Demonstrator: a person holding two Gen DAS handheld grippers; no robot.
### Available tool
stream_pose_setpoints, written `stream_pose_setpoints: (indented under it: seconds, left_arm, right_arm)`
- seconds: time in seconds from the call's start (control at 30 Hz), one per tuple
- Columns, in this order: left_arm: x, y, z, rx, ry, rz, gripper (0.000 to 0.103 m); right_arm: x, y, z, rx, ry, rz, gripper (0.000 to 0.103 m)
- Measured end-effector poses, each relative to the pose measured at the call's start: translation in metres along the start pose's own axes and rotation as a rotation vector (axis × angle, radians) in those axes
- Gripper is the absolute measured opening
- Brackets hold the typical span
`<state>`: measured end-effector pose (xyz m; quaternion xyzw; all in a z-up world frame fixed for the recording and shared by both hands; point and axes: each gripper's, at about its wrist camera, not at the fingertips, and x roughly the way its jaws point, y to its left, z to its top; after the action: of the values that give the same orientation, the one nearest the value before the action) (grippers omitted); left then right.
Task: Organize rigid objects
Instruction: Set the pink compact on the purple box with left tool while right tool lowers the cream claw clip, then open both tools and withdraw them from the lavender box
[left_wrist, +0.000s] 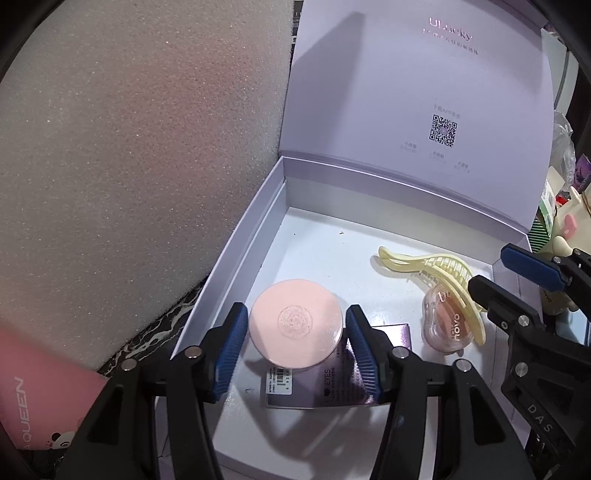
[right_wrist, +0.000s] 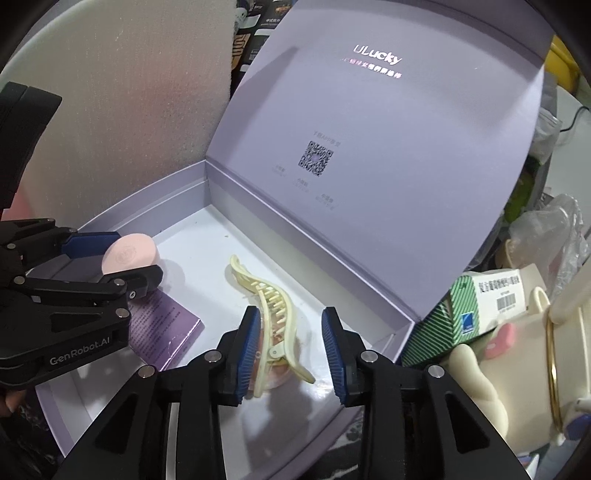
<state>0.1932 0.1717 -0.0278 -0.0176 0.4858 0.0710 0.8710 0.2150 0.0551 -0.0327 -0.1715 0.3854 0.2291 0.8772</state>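
Left wrist view: nearest the camera, the left gripper (left_wrist: 295, 343) is seen with its jaws spread either side of a round pink compact (left_wrist: 294, 324); a narrow gap shows at each pad, so the compact is judged released rather than pinched. The compact rests partly on a purple card (left_wrist: 332, 384) lying on the floor of an open lilac box (left_wrist: 236, 240). Further right in the box, a pale yellow hair clip (left_wrist: 439, 273) is laid over a small clear pot (left_wrist: 445, 321), with the right gripper (left_wrist: 513, 280) just beside them.

From the right wrist view, the right gripper (right_wrist: 290, 347) is shown spread around the hinge end of the hair clip (right_wrist: 273, 306), its pads not touching it. Beyond, the box lid (right_wrist: 369, 166) stands upright.

Risk is judged as follows: the compact could be tipped off the card if a pad catches its rim on withdrawal, and the clip could be dragged off the pot by the same cause
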Motion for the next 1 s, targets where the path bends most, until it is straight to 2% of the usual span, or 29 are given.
stream_pose_setpoints:
  seconds: [0.07, 0.17, 0.43, 0.93, 1.0]
  left_arm:
    - [-0.004, 0.002, -0.002, -0.002, -0.01, 0.002, 0.069]
    - [-0.01, 0.001, -0.001, -0.005, -0.026, 0.0, 0.078]
    - [-0.026, 0.003, 0.002, -0.015, -0.057, -0.014, 0.078]
    - [-0.102, -0.006, -0.002, 0.025, -0.201, -0.032, 0.078]
    - [-0.113, -0.009, -0.003, 0.028, -0.221, -0.038, 0.078]
  right_arm:
    - [-0.004, -0.001, 0.0, 0.009, -0.002, -0.002, 0.039]
    - [-0.01, -0.003, 0.0, 0.012, -0.009, -0.011, 0.039]
    - [-0.033, -0.012, -0.001, 0.016, -0.039, -0.02, 0.039]
    - [-0.098, -0.031, -0.002, 0.024, -0.133, -0.042, 0.039]
    - [-0.11, -0.033, -0.003, 0.023, -0.149, -0.048, 0.042]
